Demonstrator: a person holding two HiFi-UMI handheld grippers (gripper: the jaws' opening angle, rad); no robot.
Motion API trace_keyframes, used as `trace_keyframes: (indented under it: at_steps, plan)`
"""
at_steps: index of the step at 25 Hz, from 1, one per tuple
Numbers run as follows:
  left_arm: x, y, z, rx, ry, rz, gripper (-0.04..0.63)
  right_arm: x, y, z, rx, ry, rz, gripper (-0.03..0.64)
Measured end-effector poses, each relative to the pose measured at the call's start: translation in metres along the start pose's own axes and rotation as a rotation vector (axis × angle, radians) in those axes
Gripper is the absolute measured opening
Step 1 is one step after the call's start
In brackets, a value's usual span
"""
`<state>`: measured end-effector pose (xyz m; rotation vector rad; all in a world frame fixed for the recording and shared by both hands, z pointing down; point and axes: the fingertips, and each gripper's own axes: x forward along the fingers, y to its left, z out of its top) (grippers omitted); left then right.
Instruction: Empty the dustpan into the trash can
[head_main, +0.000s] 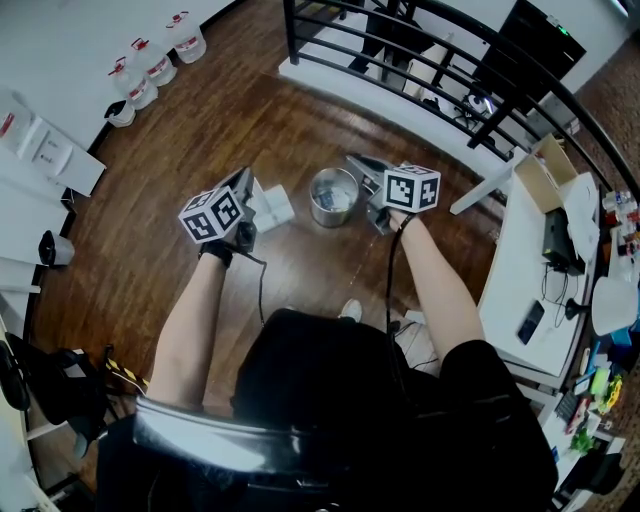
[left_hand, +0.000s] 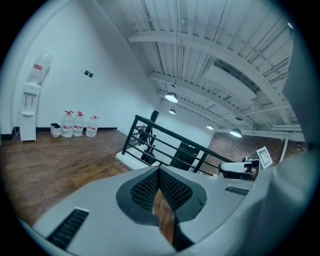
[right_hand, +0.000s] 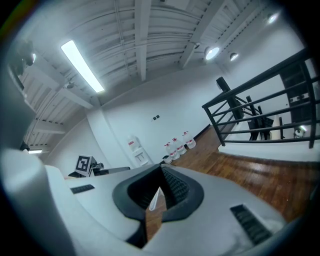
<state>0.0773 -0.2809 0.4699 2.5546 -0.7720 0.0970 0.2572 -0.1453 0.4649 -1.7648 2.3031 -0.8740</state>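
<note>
The person holds both grippers low over a dark wooden floor (head_main: 210, 130). The left gripper (head_main: 245, 188) has its jaws pressed together with nothing between them, and so does the right gripper (head_main: 360, 167). A round metal trash can (head_main: 334, 197) stands on the boards between the two. A white boxy thing (head_main: 272, 207) lies just beside the can, near the left gripper (whether it is the dustpan cannot be told). A black railing (head_main: 440, 60) curves along the far edge of the floor. Water bottles (head_main: 150, 62) line the white wall. A white desk (head_main: 515, 270) with a cardboard box (head_main: 541, 172) stands at the right.
</note>
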Motion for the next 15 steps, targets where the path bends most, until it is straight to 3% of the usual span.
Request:
trace_keyframes:
  at_steps: [15]
  plan:
    - [-0.009, 0.003, -0.014, -0.024, 0.008, 0.007, 0.0, -0.006, 0.002, -0.012, -0.012, 0.03, -0.001, 0.003]
